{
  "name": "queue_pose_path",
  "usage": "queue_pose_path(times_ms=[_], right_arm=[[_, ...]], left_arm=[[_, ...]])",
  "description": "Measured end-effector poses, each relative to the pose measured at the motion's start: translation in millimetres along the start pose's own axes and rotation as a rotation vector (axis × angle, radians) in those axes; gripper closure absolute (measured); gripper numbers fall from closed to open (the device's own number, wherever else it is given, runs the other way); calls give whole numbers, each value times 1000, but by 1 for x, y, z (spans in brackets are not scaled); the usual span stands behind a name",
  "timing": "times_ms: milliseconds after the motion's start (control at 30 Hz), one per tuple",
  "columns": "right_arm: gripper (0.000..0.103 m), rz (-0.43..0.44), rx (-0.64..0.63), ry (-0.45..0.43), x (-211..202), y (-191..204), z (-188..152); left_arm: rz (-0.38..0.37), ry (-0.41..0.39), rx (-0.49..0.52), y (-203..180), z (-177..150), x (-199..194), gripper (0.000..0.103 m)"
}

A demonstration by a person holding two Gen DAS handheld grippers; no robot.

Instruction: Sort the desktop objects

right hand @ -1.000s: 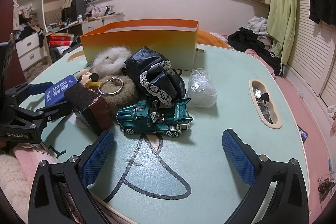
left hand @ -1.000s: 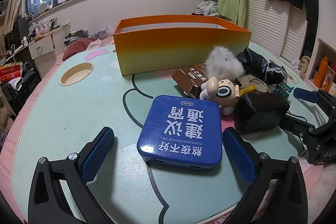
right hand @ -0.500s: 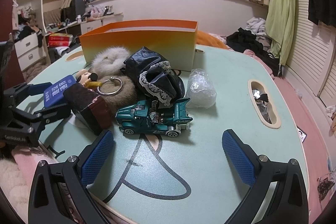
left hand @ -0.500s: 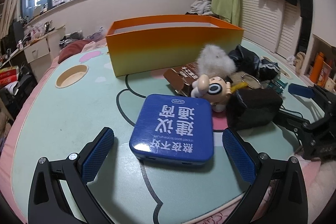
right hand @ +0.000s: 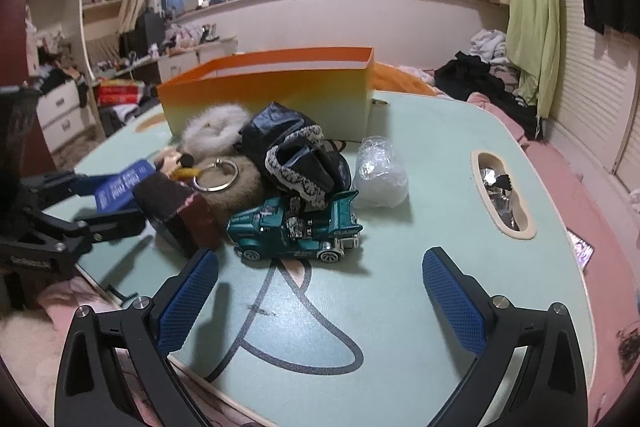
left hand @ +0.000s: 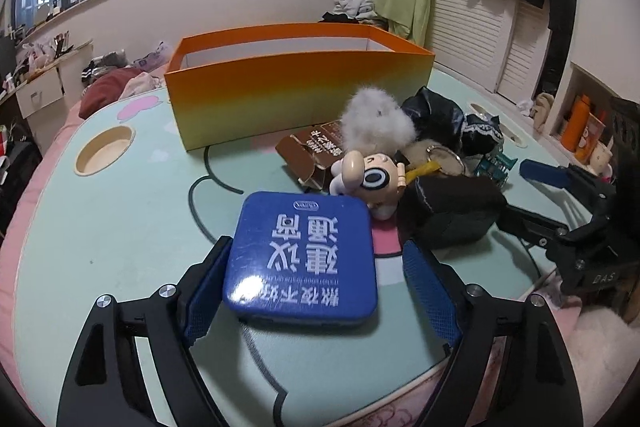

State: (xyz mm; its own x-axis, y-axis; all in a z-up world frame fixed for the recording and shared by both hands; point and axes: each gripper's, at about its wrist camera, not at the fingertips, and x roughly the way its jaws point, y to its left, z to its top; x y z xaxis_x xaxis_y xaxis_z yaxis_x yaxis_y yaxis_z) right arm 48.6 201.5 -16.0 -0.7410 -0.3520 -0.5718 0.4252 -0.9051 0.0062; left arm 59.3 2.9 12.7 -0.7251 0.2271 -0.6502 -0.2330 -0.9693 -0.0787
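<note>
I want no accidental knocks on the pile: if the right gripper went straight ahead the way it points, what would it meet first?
Most likely the teal toy truck, which lies just ahead of the open right gripper and slightly toward its left finger. Only bare table lies between them. Depth is hard to judge through this lens.

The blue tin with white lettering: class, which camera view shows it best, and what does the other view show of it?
The left wrist view. The blue tin lies flat with its whole lid and lettering in sight, between the fingers of the left gripper. In the right wrist view only a sliver of it shows at the left, behind a dark box.
</note>
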Motion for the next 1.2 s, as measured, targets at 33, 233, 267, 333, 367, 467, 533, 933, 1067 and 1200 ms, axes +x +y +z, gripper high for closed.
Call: queue_pose_path(times_ms=[33,233,267,333,367,467,533,933,1067,1200], right_arm=[[1,-3,-3,8,1,1,2],[6,-42,-21,86,10,8,12],[12,-46,-22,97,10,8,14],[16,-93,-23,108,11,10,20],[16,-120,-25,113,11,11,23],[16,-115,-58,136,19,18,31],[26,-89,-49,167,27,18,29],[30,-101,54,-53,-32,-19,40],[30,-44,53,-84,-17,-18,103],[30,2,12,-20,32,-6,156]], left_arm=[[5,-3,1,-1,0,-1,37],[-25,-12,9,5,4,-17,37],[-17,-38,5,9,8,-25,37],[-1,-93,-12,16,18,-41,37],[5,-126,-19,19,24,-49,37],[15,-191,-29,23,35,-63,37],[11,-205,-34,21,38,-65,37],[13,-227,-62,33,68,-59,37],[12,-210,-83,44,116,-28,37],[-3,-134,-143,59,152,25,36]])
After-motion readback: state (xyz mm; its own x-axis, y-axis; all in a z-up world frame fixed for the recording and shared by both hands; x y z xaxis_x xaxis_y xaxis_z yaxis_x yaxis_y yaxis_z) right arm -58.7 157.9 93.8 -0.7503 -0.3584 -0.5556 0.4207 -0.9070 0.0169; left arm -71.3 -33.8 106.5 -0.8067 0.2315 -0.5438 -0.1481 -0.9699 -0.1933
